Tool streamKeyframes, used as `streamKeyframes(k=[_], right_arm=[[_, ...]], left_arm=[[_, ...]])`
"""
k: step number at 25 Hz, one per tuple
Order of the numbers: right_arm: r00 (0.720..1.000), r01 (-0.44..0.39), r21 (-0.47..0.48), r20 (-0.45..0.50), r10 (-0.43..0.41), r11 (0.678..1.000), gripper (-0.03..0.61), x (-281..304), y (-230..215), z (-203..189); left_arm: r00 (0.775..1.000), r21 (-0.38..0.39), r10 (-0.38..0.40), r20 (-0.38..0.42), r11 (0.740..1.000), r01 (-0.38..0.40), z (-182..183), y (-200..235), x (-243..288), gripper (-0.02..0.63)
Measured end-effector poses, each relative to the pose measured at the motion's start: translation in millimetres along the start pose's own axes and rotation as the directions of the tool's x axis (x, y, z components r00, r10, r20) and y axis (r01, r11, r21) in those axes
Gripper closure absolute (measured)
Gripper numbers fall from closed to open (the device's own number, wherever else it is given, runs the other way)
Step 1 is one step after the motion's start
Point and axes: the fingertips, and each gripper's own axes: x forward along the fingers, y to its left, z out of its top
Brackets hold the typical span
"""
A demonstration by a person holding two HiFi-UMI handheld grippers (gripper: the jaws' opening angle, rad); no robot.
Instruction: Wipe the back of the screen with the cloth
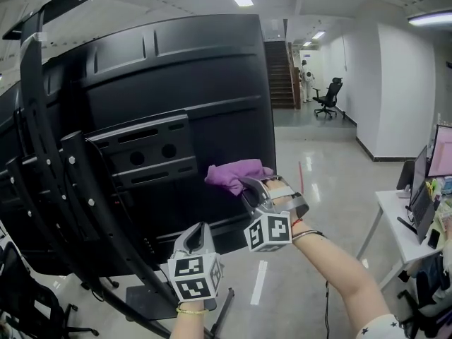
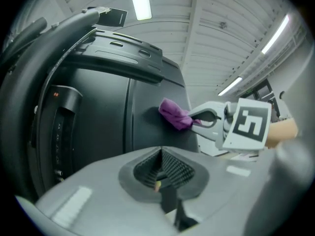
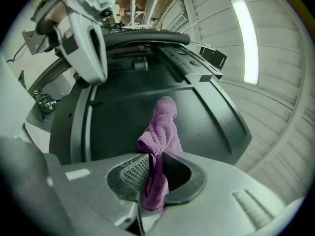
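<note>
The big black back of the screen [image 1: 198, 97] stands on a wheeled stand and fills the left of the head view. A purple cloth [image 1: 236, 176] is pinched in my right gripper [image 1: 253, 188], and its free end lies against the panel near the right edge. In the right gripper view the cloth [image 3: 160, 136] sticks up between the shut jaws toward the panel [image 3: 197, 117]. My left gripper [image 1: 199, 237] hangs lower, near the screen's bottom edge, jaws shut with nothing in them [image 2: 160, 173]. The left gripper view shows the cloth [image 2: 174, 114] and the right gripper [image 2: 209, 117] beside it.
A black mount bracket and stand post [image 1: 49, 161] run down the left of the screen. A white desk with monitors [image 1: 417, 203] stands at the right. An office chair [image 1: 328, 96] and stairs [image 1: 281, 76] lie far down the corridor. The stand's base [image 1: 152, 302] sits on the floor below.
</note>
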Motion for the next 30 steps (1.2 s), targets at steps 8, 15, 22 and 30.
streamKeyframes(k=[8,15,22,30], right_arm=[[0.981,-0.187,-0.017,-0.052,0.186,0.982,0.528,-23.7,103.6,-25.0],[0.966,-0.249,-0.016,-0.079,0.247,0.968,0.528,-27.4,139.6,-30.2],[0.991,-0.113,0.188,-0.044,0.123,0.976,0.528,-49.1,118.1,-8.8],[0.979,-0.203,0.762,0.141,0.149,0.615,0.528,-121.0,142.7,101.9]], left_arm=[[0.998,-0.015,-0.009,-0.067,1.0,0.008,-43.5,-1.6,-9.3,0.606],[0.996,-0.034,0.014,-0.09,0.999,-0.017,-61.5,7.6,-19.8,0.606],[0.998,-0.023,0.014,-0.066,1.0,-0.016,-59.5,16.1,-56.9,0.606],[0.99,-0.081,0.133,-0.056,0.987,-0.137,-71.8,80.3,-162.8,0.606]])
